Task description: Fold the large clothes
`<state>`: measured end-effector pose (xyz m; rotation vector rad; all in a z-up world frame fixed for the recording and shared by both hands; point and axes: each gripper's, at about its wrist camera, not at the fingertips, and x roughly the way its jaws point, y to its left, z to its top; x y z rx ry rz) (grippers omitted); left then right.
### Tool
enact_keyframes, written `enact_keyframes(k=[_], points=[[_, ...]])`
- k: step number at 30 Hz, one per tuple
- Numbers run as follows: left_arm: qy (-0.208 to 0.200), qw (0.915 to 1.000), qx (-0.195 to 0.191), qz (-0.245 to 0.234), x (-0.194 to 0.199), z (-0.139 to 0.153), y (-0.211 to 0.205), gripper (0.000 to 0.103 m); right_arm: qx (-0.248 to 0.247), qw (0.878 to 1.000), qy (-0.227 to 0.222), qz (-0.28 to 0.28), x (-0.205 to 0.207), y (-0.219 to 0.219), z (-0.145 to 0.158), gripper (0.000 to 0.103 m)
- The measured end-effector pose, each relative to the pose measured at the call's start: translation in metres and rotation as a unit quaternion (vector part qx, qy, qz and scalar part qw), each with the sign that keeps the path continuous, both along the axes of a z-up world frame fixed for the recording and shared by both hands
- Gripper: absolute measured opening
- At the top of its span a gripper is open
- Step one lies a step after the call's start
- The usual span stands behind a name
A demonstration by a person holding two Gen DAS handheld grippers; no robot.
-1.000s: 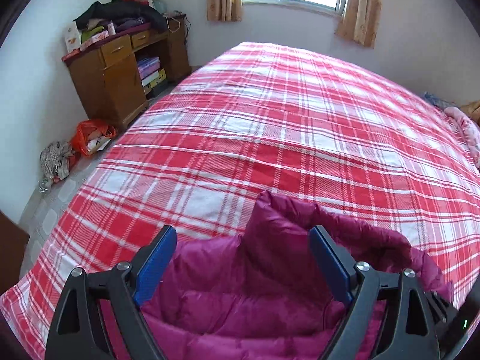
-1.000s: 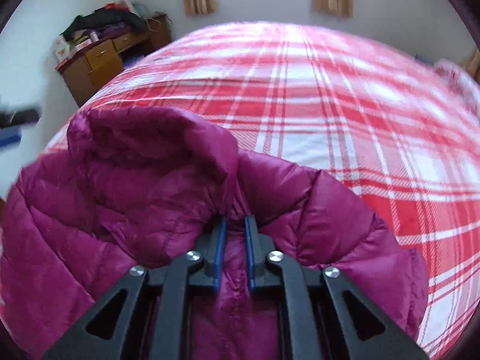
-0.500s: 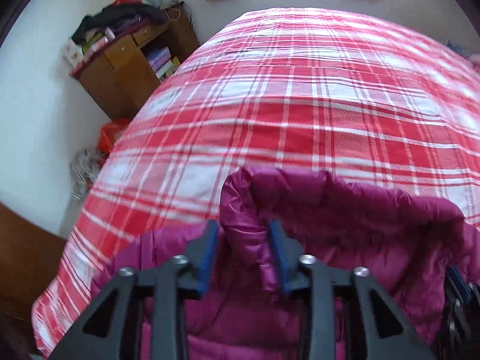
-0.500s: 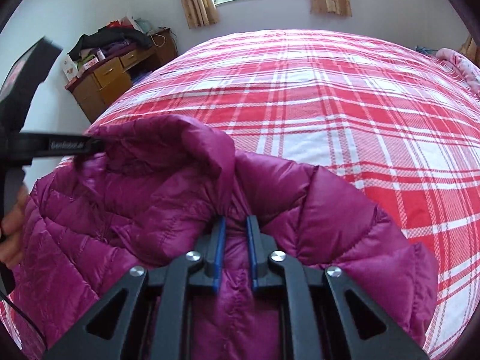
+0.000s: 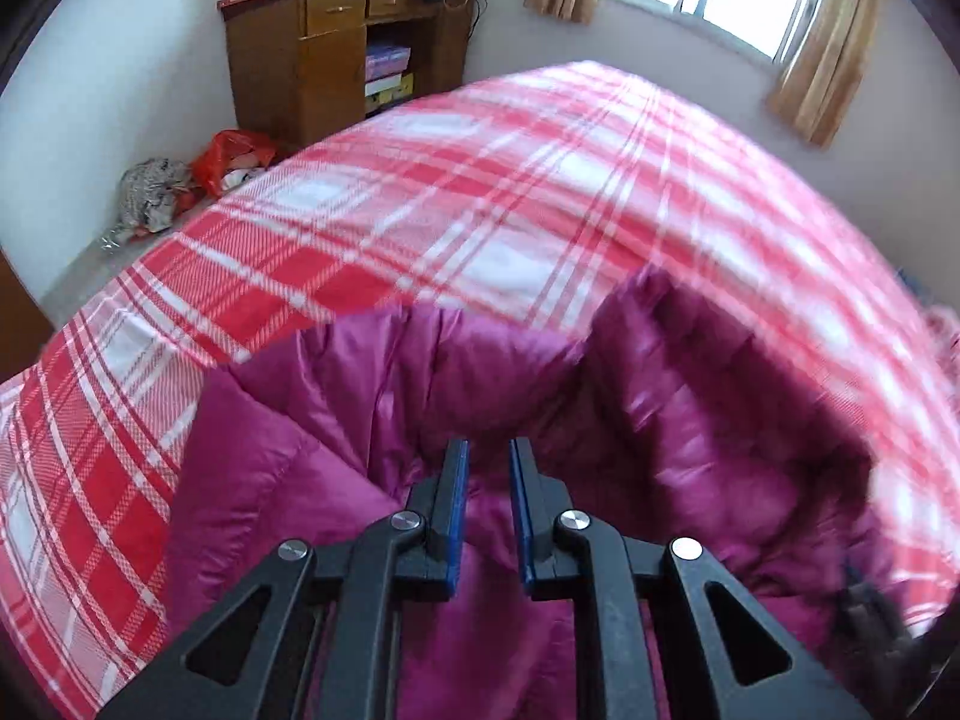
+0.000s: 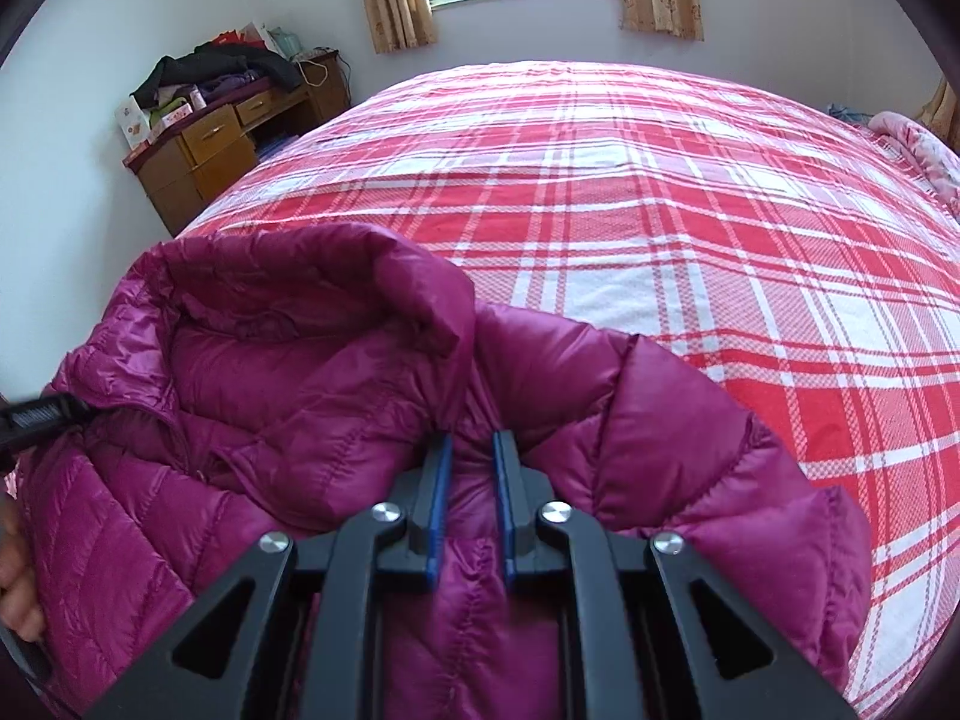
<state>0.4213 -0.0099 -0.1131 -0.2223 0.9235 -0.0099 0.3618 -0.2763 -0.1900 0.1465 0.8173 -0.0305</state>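
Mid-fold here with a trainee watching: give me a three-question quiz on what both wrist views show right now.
1. True or false: the right tongs are shut on the magenta puffer jacket.
2. Multiple choice: the jacket lies on A) a bare wooden floor, B) a red-and-white plaid bedspread, C) a blue sofa.
3. Fill in: the left tongs are pinching the ______.

Key
1. True; fabric is bunched between the narrow-set jaws.
2. B.
3. Jacket, near the bed's close edge. Across the room stands a wooden cabinet piled with clutter.

left tool (image 5: pixel 487 468) clamped, right tool (image 6: pixel 472 456) likewise (fingers near-parallel)
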Motion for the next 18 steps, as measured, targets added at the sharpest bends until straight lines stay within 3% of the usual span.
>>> enact_keyframes(k=[2,3,4,5,8,10,11,12,13,15,18], points=[[-0.03,0.9991,-0.02,-0.022,0.001,0.021,-0.004,0.021,-0.002,1.0,0.0,-0.001,0.0,0.0,0.0,0.015],[-0.032,0.9985,-0.023,-0.037,0.004,0.026,-0.009,0.045,-0.002,1.0,0.0,-0.001,0.0,0.0,-0.001,0.015],[-0.031,0.998,-0.025,-0.048,0.009,0.028,-0.014,0.062,-0.002,1.0,0.0,-0.001,0.0,0.0,-0.001,0.015],[-0.027,0.9976,-0.028,-0.057,0.014,0.028,-0.018,0.089,-0.002,1.0,0.0,-0.001,0.0,0.0,-0.001,0.015],[-0.013,0.9972,-0.012,-0.073,0.03,0.018,-0.036,0.091,0.0,1.0,-0.001,-0.001,0.0,0.0,-0.001,0.015],[0.031,0.9961,-0.001,-0.083,0.047,-0.001,-0.049,0.091,0.002,1.0,-0.001,-0.001,0.0,0.0,-0.001,0.015],[0.038,0.9964,0.013,-0.075,0.05,-0.008,-0.052,0.086,0.003,1.0,-0.001,-0.001,0.0,0.0,-0.001,0.015],[0.033,0.9968,0.031,-0.065,0.048,-0.012,-0.053,0.041,0.006,1.0,-0.001,-0.001,0.0,-0.001,-0.001,0.015],[0.036,0.9964,0.039,-0.066,0.047,-0.016,-0.055,0.011,0.009,1.0,-0.002,-0.001,0.0,-0.002,-0.001,0.015],[0.028,0.9978,0.019,-0.056,0.038,-0.016,-0.048,0.007,0.012,1.0,-0.002,-0.001,0.0,-0.002,-0.001,0.015],[-0.002,0.9991,0.029,-0.032,0.01,-0.004,-0.033,0.007,0.018,1.0,-0.003,0.001,0.0,-0.005,-0.001,0.015]])
